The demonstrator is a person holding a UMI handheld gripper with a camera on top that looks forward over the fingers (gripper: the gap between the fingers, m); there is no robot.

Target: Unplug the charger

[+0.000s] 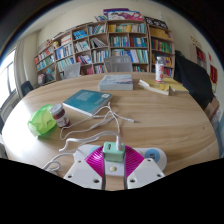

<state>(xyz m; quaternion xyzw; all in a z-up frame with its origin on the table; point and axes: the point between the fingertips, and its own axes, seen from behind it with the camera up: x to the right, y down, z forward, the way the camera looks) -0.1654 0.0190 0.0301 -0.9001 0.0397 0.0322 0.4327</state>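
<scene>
The gripper (113, 166) clamps its magenta pads (97, 160) on a small pale-green boxy plastic charger (113, 150), both fingers pressing its sides. White cables (88, 137) (thin, looping) trail ahead over the round smooth wooden table (150, 112). A teal book (86, 101) lies beyond; crumpled green wrapping (42, 121) sits near the table's edge.
</scene>
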